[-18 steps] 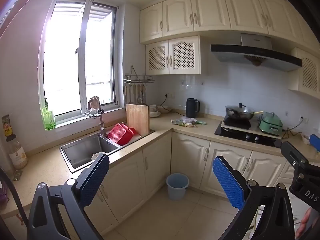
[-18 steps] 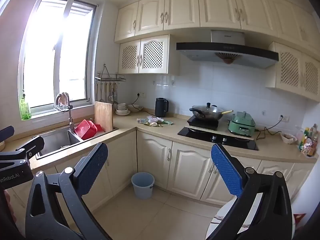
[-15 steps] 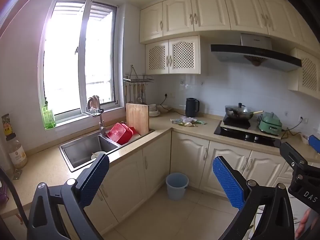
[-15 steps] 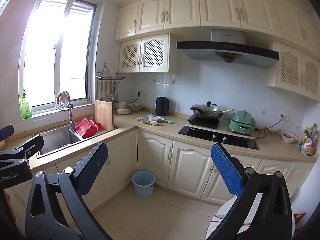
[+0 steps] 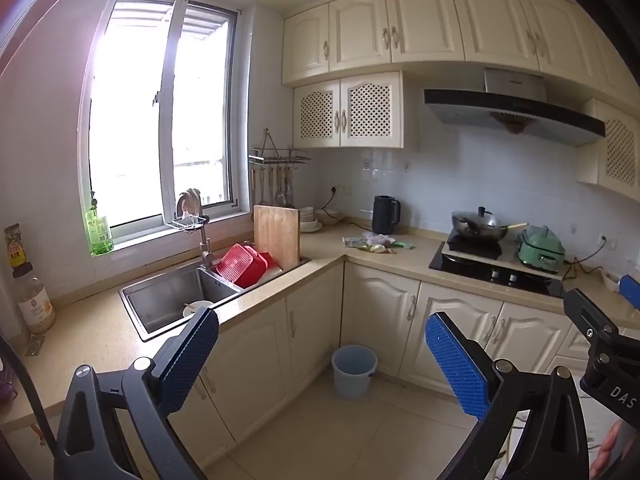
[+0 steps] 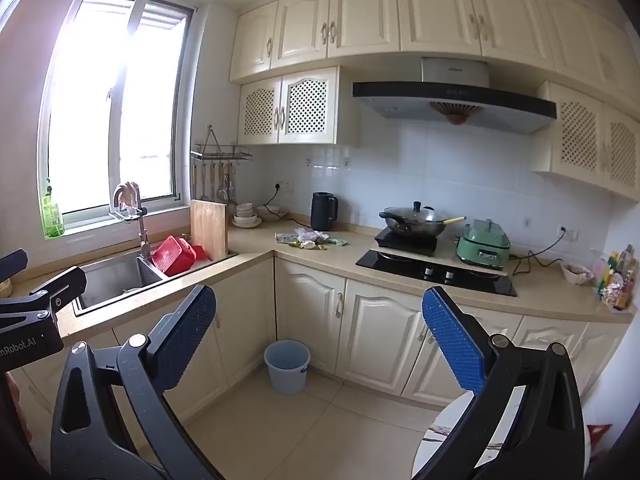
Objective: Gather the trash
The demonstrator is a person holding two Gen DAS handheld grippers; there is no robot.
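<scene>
A small heap of trash (image 5: 376,243) (image 6: 310,238), crumpled wrappers and scraps, lies on the beige counter in the far corner, just in front of a black kettle (image 5: 385,214) (image 6: 323,211). A light blue bucket (image 5: 354,371) (image 6: 287,366) stands on the floor below that corner. My left gripper (image 5: 322,354) is open and empty, well short of the counter. The right gripper (image 6: 320,330) is open and empty too, beside the left one and equally far from the trash.
A steel sink (image 5: 172,300) with a red basket (image 5: 242,264) and an upright cutting board (image 5: 277,234) lies left. A wok (image 6: 416,222) and green cooker (image 6: 483,249) sit on the hob at right. Bottles (image 6: 618,282) crowd the counter's right end. Tiled floor (image 6: 344,432) lies ahead.
The view has drifted only slightly; both grippers stay open and empty.
</scene>
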